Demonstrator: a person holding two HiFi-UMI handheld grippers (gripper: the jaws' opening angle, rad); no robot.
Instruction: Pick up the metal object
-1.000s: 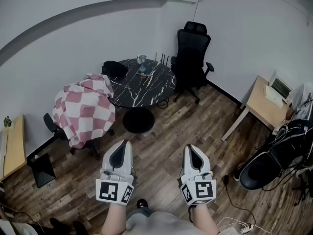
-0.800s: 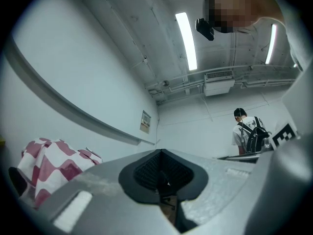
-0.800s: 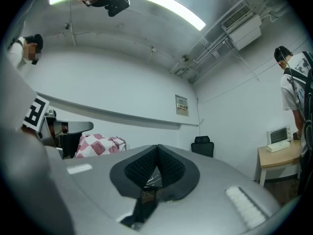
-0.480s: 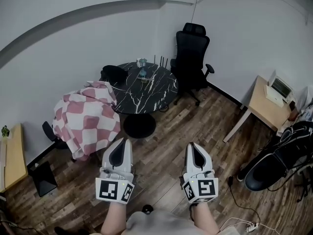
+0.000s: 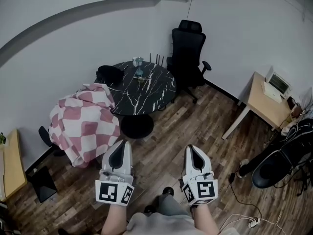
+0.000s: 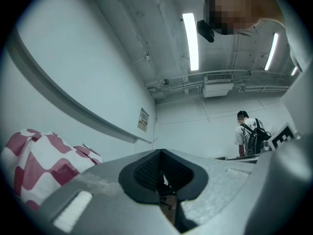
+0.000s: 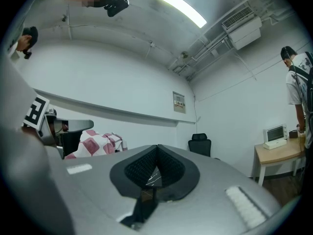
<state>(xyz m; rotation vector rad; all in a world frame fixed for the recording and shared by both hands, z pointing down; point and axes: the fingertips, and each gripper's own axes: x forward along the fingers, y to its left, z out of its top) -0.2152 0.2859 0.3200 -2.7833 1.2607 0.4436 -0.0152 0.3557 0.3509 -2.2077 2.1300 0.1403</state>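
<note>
Pointing forward side by side above the brown wood-plank floor (image 5: 171, 126), the white left gripper (image 5: 124, 143) and white right gripper (image 5: 189, 148) both have jaws pressed together, holding nothing. Well ahead of their tips stands a round black marble-topped table (image 5: 146, 89); the small objects (image 5: 139, 72) on its far side are too tiny to tell which is metal

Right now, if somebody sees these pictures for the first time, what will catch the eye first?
The pink and white checked blanket is most striking, draped just left of the round black marble table in the middle of the room. In the foreground the left gripper and right gripper are side by side above the wooden floor, both shut and empty. A black office chair stands behind the table, near the wall.
</note>
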